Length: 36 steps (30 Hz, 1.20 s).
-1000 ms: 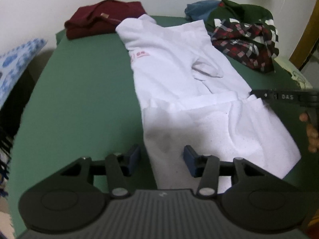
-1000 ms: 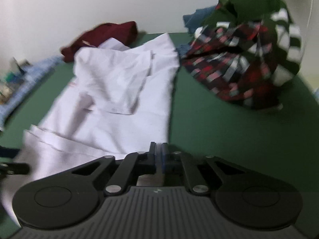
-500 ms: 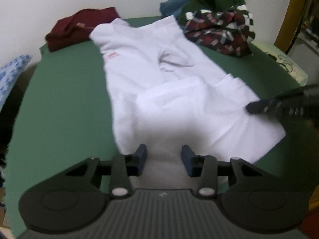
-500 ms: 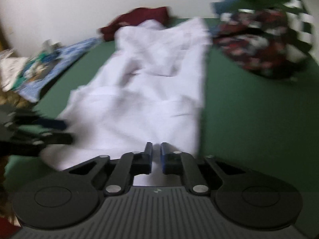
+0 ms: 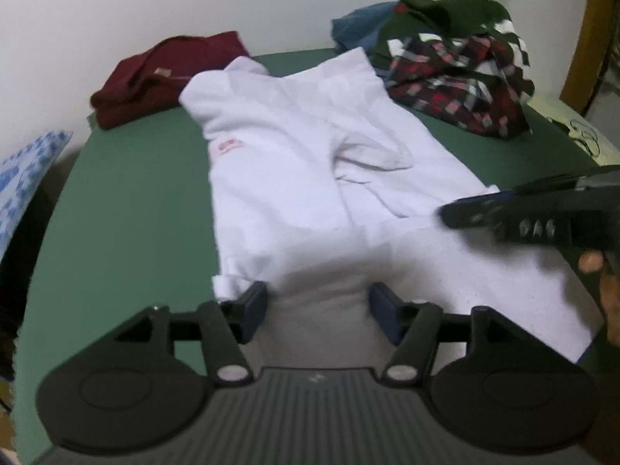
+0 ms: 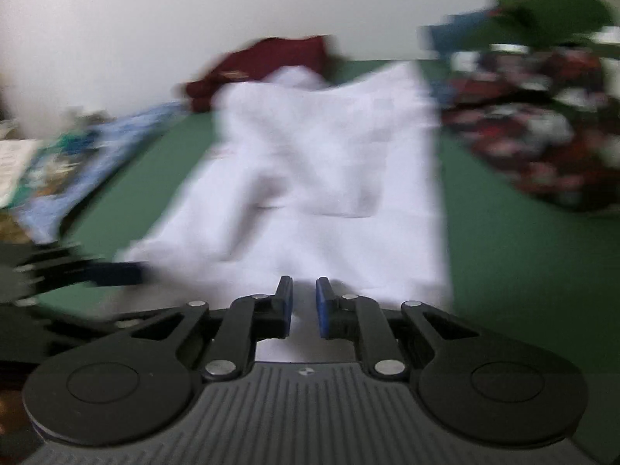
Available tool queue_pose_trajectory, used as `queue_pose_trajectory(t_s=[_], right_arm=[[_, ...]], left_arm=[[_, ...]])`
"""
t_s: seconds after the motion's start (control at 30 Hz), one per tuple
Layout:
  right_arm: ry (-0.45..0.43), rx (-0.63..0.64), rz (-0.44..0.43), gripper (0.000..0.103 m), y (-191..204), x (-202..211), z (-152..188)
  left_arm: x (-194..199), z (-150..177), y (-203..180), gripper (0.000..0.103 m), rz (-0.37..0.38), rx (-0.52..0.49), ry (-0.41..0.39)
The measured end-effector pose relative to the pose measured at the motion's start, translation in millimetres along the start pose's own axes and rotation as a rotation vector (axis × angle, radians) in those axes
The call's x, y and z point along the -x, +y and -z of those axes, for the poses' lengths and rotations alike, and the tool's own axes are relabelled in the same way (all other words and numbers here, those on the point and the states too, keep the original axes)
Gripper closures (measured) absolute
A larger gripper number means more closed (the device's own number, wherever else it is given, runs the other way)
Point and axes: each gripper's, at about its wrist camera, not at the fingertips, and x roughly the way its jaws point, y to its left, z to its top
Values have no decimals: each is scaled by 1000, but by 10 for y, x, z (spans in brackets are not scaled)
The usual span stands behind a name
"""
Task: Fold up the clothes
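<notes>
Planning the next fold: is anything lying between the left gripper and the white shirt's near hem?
Nothing visible. The open left gripper sits right at the near hem of the white shirt, with only shirt fabric between its fingers. The other clothes lie at the table's far side.

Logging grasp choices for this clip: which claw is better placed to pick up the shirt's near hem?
Left, probably. The left claw is wide open, straddling the near hem of the shirt. The right claw shows only a narrow gap and its view is motion-blurred.

Dim, soft light; right view motion-blurred, edges warped.
</notes>
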Motion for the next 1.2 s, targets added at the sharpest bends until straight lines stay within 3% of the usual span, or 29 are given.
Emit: queue_pose_trajectory(t_s=[0.07, 0.17, 0.23, 0.33, 0.4, 0.47, 0.57, 0.7, 0.83, 1.03, 1.2], right_arm=[[1, -47, -10, 86, -92, 97, 1], [37, -69, -42, 83, -146, 198, 102], [65, -48, -7, 89, -137, 234, 228], [39, -79, 2, 89, -202, 397, 260], [23, -99, 8, 80, -246, 507, 281], [10, -106, 27, 77, -280, 628, 308], [20, -112, 88, 62, -374, 828, 405], [96, -197, 58, 62, -499, 938, 550], [138, -219, 57, 61, -487, 948, 665], [177, -267, -3, 60, -514, 946, 710], [168, -214, -30, 57, -392, 896, 722]], left_arm=[[99, 29, 17, 45, 24, 11, -5], [173, 128, 2, 43, 41, -2, 8], [174, 213, -43, 40, 12, -31, -9], [240, 187, -48, 41, 5, -31, 1], [365, 183, -36, 42, 6, -46, -10], [514, 225, -24, 38, 5, -63, -22], [656, 389, 63, 35, 18, -14, 27], [770, 650, 109, 35, 50, 99, 111], [825, 816, 10, 31, 104, 117, 141], [746, 794, -50, 29, 144, 160, 111], [690, 758, -127, 29, 150, 143, 71]])
